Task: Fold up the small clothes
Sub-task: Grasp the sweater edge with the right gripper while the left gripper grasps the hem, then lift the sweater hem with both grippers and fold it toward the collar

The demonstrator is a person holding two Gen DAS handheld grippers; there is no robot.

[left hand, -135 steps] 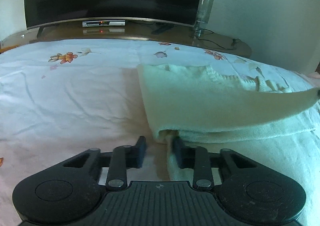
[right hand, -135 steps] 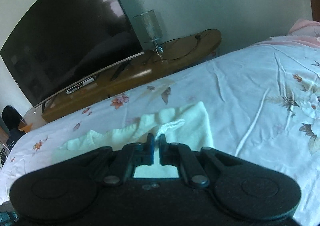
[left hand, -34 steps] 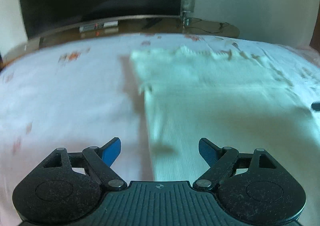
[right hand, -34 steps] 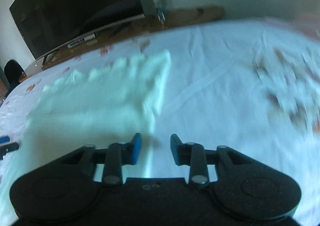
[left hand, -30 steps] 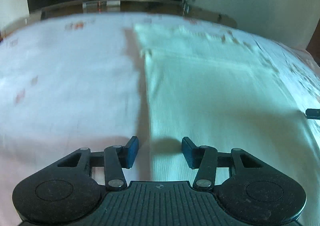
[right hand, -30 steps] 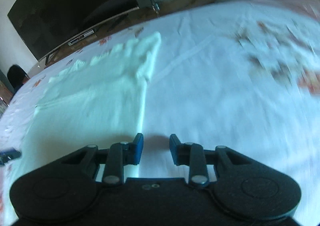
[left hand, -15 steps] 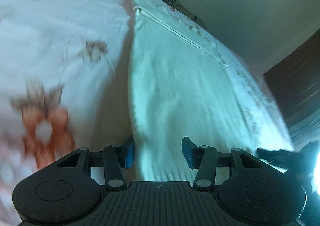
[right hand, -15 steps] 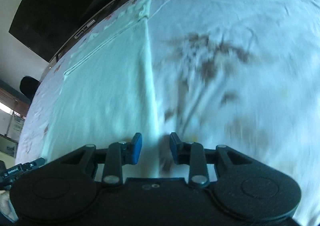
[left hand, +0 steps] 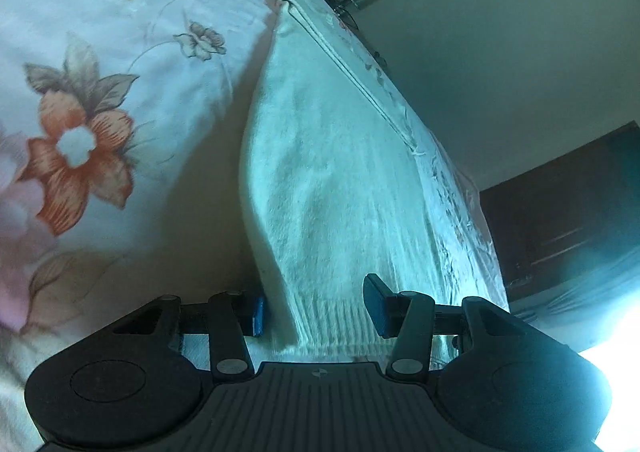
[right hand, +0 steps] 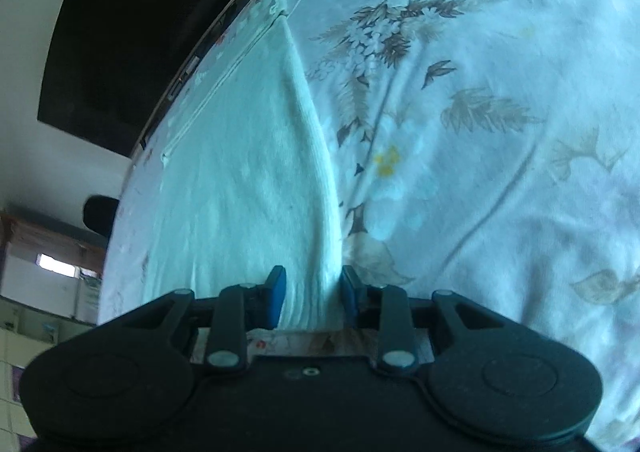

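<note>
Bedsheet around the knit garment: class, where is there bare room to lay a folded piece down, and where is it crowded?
Bare floral bedsheet lies left of the pale knit garment, and a wide stretch lies right of it. It is crowded at the near hem, where the left tongs and right tongs straddle the garment's corners.

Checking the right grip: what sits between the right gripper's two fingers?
The garment's ribbed hem corner fills the right gripper, in the right wrist view.

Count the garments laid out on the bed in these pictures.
1: a pale knit garment lies flat on the floral bedsheet, its near hem corners between each gripper's jaws. Others could lie out of view.
</note>
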